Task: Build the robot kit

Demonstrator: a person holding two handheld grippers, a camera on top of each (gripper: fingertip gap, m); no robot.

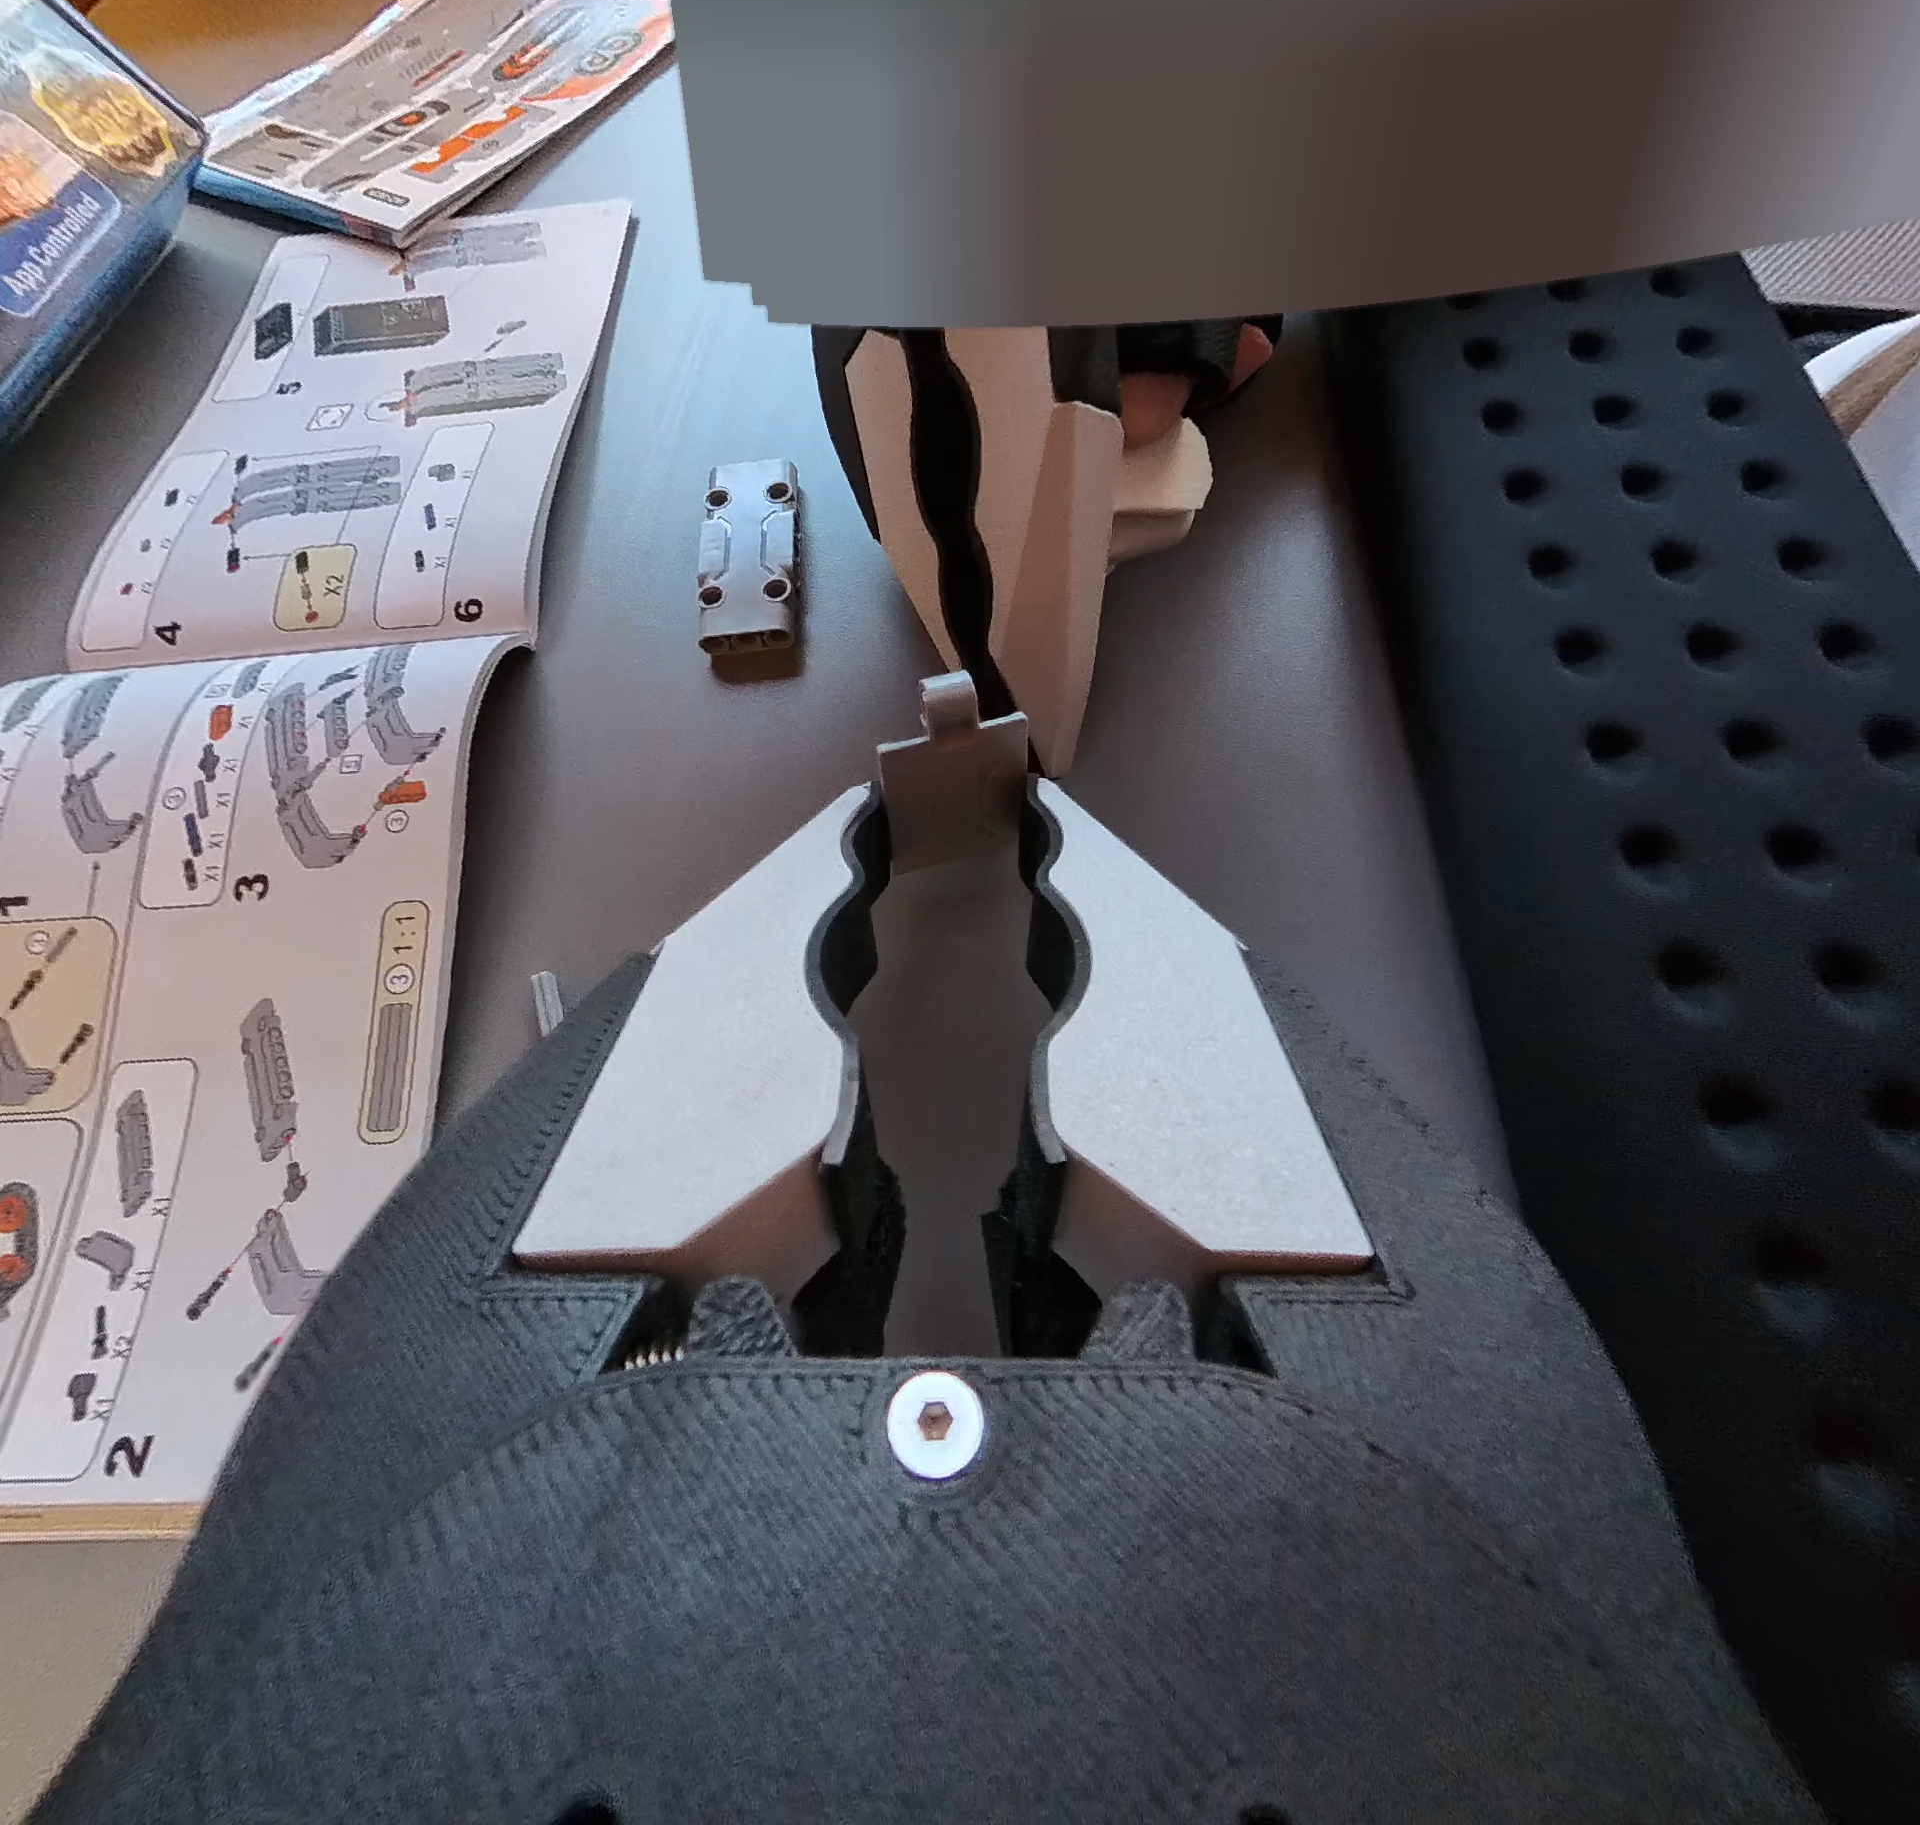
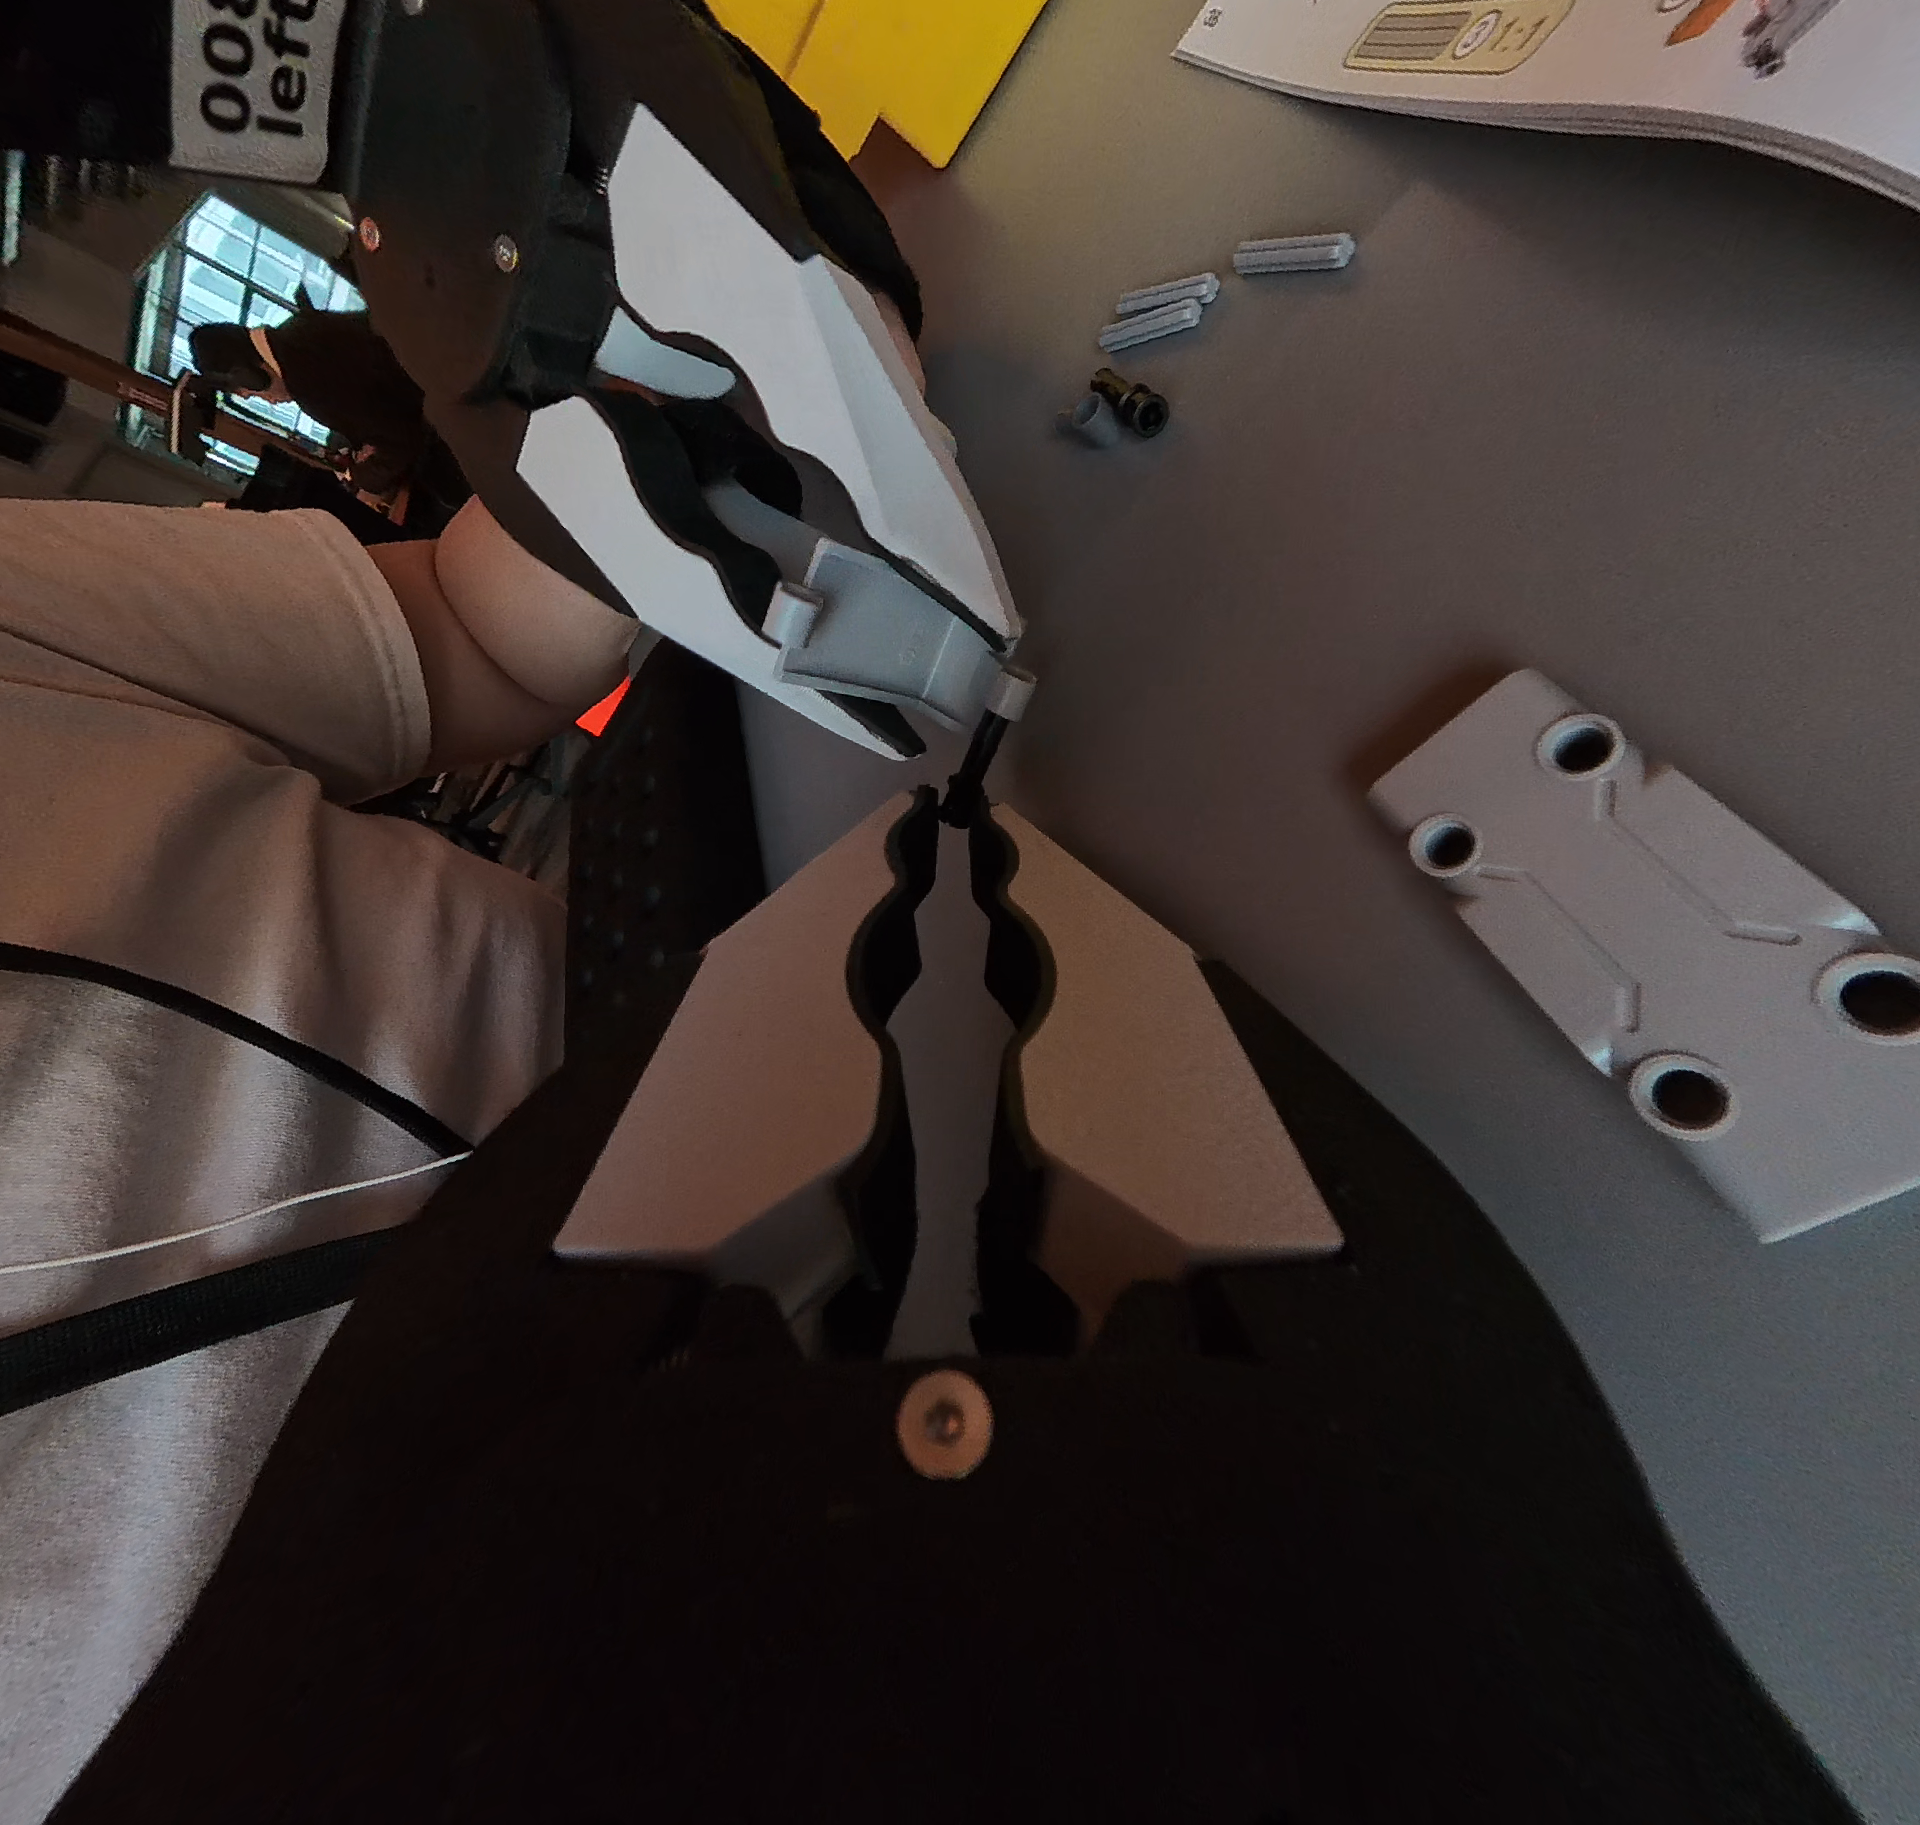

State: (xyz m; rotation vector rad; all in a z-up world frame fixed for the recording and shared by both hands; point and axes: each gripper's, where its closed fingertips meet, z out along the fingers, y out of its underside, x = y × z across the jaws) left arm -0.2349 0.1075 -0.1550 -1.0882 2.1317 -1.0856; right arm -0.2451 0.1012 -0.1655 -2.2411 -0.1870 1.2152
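Here, going left to right in the left wrist view: a blue box (image 1: 62, 217) sits at 10 o'clock, a folded leaflet (image 1: 447, 113) at 11 just beside it, and an open instruction booklet (image 1: 312, 736) covers the 9 o'clock side of the dark table (image 1: 1247, 736). A grey flat brick with four holes (image 1: 753, 570) lies loose on the table toward 12, near the booklet's edge and apart from both tools. The left gripper (image 1: 951, 809) sits at centre, its jaws narrowed and pinching a grey panel piece (image 1: 951, 788) at the very tips, the piece's small lug pointing away toward 12. Just beyond, at 12 to 1 o'clock, the right gripper (image 1: 987, 695) comes in tip to tip; a black perforated mat (image 1: 1662, 736) fills the 3 o'clock side. In the right wrist view, a person's sleeve and arm (image 2: 260, 684) take up 9 o'clock, the left gripper with the grey piece lies at 11, and the right gripper's tips at centre are nearly closed on a thin black pin (image 2: 971, 778) whose far end meets the grey piece's lug. Small grey axle bits (image 2: 1226, 289) and a black connector (image 2: 1132, 404) lie at 1 o'clock, the holed brick at 3, the booklet at 2.
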